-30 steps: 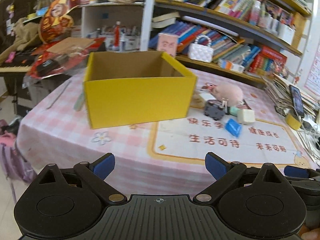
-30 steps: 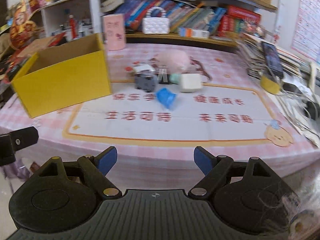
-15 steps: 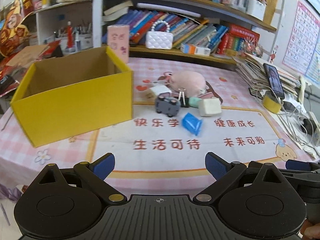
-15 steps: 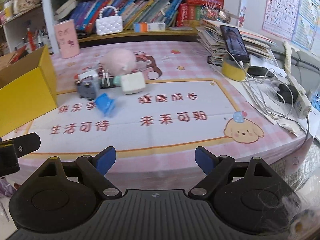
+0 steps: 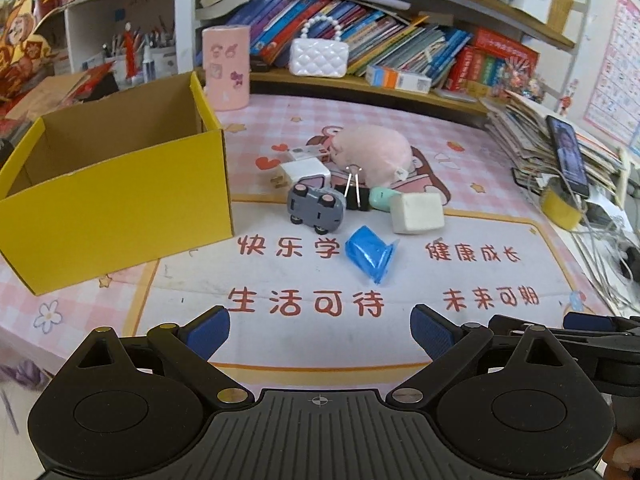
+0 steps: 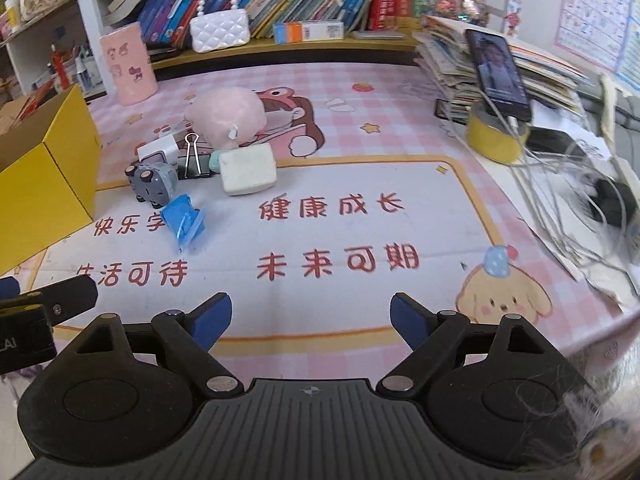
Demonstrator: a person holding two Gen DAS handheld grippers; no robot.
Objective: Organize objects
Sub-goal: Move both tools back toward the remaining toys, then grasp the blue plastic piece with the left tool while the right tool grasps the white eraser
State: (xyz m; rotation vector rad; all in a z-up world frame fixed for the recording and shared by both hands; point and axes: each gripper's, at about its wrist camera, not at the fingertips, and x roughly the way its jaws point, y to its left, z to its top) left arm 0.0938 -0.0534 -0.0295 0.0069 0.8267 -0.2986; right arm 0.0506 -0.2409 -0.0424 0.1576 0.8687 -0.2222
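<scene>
Zero items are sitting in the yellow box [image 5: 120, 196] as far as its visible interior shows; the near inside corner is hidden by the front wall. All the loose things are lying in a cluster on the pink tablecloth [image 5: 460, 152], just right of the box: grey toy car [image 5: 316, 208], blue packet [image 5: 370, 254], white block [image 5: 417, 213], pink plush [image 5: 372, 156], black binder clip [image 6: 193, 160], a white charger [image 5: 304, 172] and a small mint piece [image 5: 380, 198] tucked between clip and block.

Left gripper [image 5: 320, 330] is hovering over the near table edge, fingers spread wide, nothing between them. Right gripper [image 6: 311, 316] is doing the same beside it, fingers released and empty.

Judgement: task is sitting at the start. Nothing is being carried; every item is waiting to go into the box. The blue packet is lying nearest both grippers, so it looks the likeliest first pick.
</scene>
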